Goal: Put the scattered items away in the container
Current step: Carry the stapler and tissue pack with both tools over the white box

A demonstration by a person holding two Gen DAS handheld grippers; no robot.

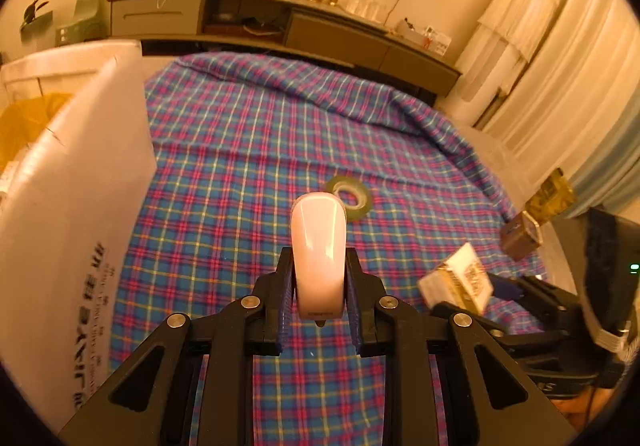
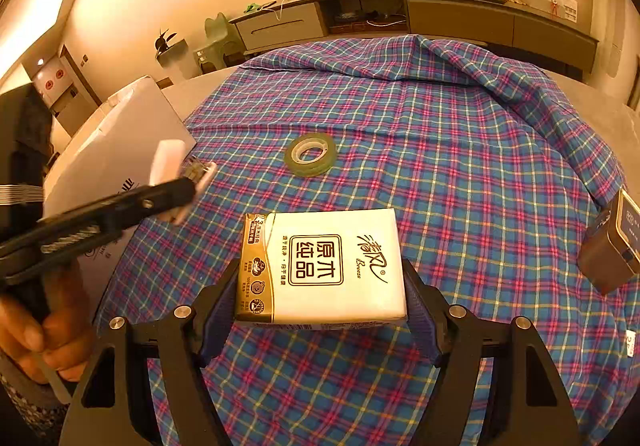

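A smooth white, rounded object (image 1: pixel 318 246) stands upright between the jaws of my left gripper (image 1: pixel 319 260), which is shut on it above the checked cloth (image 1: pixel 240 150). The right wrist view shows that gripper (image 2: pixel 188 186) from the side, next to the white box (image 2: pixel 120 134), the container. My right gripper (image 2: pixel 322 274) is shut on a tissue pack (image 2: pixel 324 266), with a pad on each short side. In the left wrist view the pack (image 1: pixel 456 282) hangs tilted above the cloth. A roll of clear tape (image 2: pixel 310 156) lies flat on the cloth beyond both grippers.
A brown tin box (image 2: pixel 608 250) sits at the cloth's right edge. The white box (image 1: pixel 60 186) has its flap up, with a yellow bag (image 1: pixel 24 122) inside. A hand (image 2: pixel 40 338) grips the left handle. A low cabinet (image 1: pixel 280 30) runs along the back wall.
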